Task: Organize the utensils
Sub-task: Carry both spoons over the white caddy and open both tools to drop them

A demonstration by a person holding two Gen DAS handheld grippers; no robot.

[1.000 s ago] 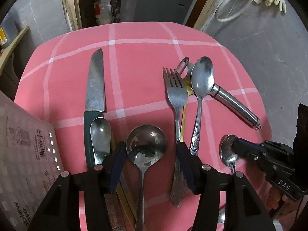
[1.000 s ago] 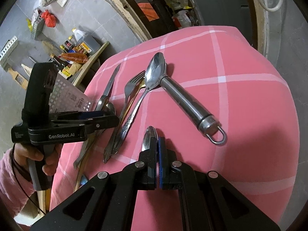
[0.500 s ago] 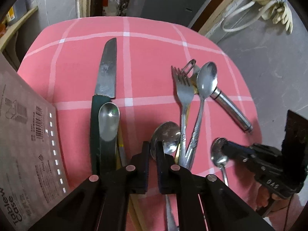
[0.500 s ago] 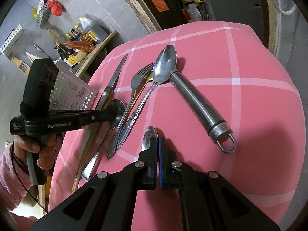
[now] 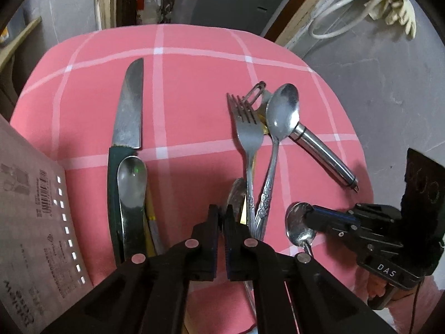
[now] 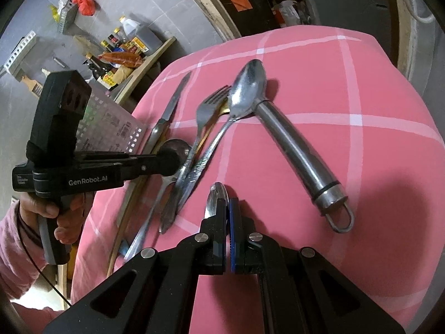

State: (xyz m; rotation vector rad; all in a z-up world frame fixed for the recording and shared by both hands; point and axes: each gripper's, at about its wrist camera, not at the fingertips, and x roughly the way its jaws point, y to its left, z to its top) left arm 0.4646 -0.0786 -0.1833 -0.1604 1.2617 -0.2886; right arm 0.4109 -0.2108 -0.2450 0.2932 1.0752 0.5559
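Beside the perforated case [image 5: 36, 222] (contents hidden), knife [image 5: 128, 111] and spoon [image 5: 130, 183]

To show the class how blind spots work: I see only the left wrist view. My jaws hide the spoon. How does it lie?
Observer: The round spoon has its bowl at the tip of the left gripper, and its handle runs back toward the near table edge.
Operator: What holds that gripper?
Observer: A bare hand in a pink sleeve.
Operator: Anything behind it?
Observer: Bottles crowd a wooden shelf.
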